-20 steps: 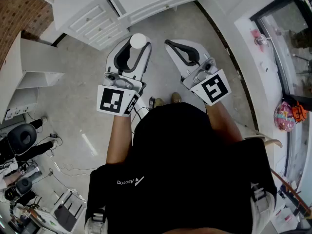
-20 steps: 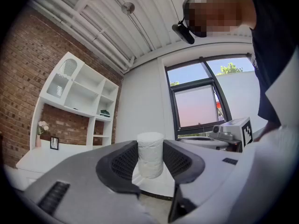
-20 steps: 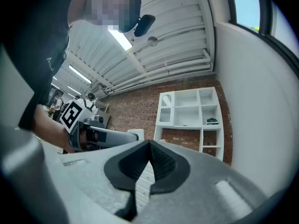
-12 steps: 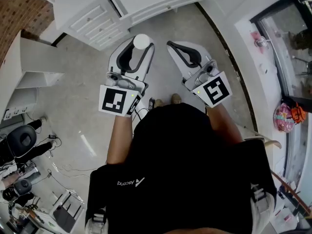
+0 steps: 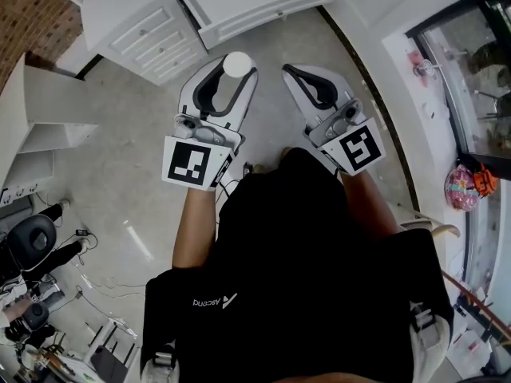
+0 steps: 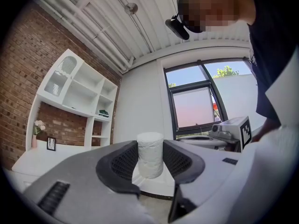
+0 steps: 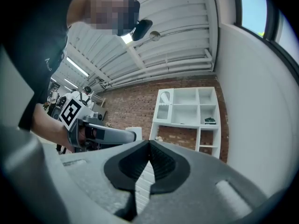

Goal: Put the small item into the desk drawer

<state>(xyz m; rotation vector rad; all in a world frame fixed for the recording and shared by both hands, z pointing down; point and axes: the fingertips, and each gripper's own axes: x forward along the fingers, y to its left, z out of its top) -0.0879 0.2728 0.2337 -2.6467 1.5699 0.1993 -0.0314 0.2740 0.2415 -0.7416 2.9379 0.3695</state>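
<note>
Item: A white roll (image 6: 150, 154) stood upright in the left tool (image 5: 231, 69), held over the floor (image 5: 120, 158) and short of the bench (image 5: 120, 6).
Left tool: Its pads pinched the roll on both sides, set wide to take it.
Right tool: The right tool (image 7: 148, 146) was pressed together with nothing in it.
Bench: White drawers (image 5: 148, 32) faced the person just ahead of both tools; all of them looked shut, and which one was meant could not be told.
Step in hand: The roll appeared to be on its way to the bench, with the drawer not yet opened.
Doing it well: The pinch likely needed to stay even so the roll did not tip or slip. The free right tool seemed best placed to pull a drawer out first. Letting go would be safest only once the roll sat low over an open drawer.
Pose: Both forearms reached forward from the body, side by side. The tools pointed at the bench with their tips near level, and the marker cubes sat nearest the person.
</note>
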